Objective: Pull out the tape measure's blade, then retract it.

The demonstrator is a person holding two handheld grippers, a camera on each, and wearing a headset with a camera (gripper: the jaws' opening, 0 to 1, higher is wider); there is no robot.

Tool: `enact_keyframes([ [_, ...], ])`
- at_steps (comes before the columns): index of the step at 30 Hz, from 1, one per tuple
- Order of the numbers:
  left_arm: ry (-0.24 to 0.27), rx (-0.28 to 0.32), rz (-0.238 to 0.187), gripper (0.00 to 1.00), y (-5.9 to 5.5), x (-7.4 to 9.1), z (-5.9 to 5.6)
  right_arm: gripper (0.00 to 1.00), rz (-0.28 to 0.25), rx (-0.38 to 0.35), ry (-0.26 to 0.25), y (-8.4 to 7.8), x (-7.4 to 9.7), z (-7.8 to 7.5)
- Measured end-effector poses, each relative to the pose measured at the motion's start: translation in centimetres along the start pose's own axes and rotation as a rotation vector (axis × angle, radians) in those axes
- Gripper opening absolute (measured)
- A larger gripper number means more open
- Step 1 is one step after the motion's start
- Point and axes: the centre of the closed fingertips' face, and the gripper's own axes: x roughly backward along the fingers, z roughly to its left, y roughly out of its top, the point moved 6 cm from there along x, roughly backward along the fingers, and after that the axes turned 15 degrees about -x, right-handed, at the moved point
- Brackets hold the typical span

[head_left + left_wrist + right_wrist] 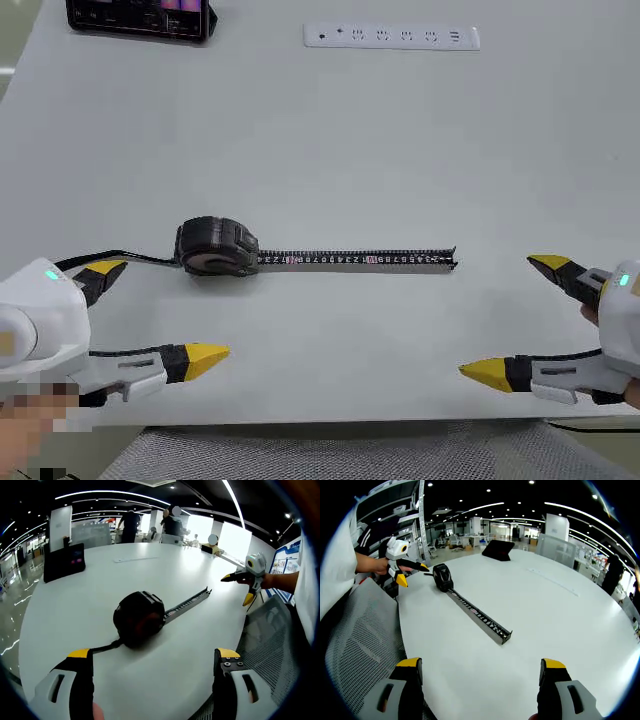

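A black tape measure [214, 247] lies on the white table [330, 130], its blade [355, 260] pulled out to the right and lying flat, the end hook [453, 258] free. A black strap trails left from the case. My left gripper [165, 312] is open at the left, just short of the case, with nothing between its yellow-tipped jaws. In the left gripper view the case [139, 618] sits ahead of the jaws. My right gripper [505, 318] is open at the right, apart from the blade end [504, 637].
A white power strip [391, 37] lies at the far side of the table, and a dark tablet [140, 17] stands at the far left. The table's near edge runs just below the grippers, with a grey mesh chair [330, 452] under it. Several people stand in the background.
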Motion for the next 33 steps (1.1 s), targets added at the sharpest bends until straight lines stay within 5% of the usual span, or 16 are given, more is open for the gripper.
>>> enact_keyframes([
  [20,0.012,0.054,-0.032,0.97,2.5,-3.2,0.3,0.94,0.011,0.016,0.017,0.6,-0.5,-1.0],
  [33,0.012,0.094,-0.032,0.95,2.8,-4.4,0.1,0.94,0.01,0.01,0.016,0.4,-0.6,-1.0],
])
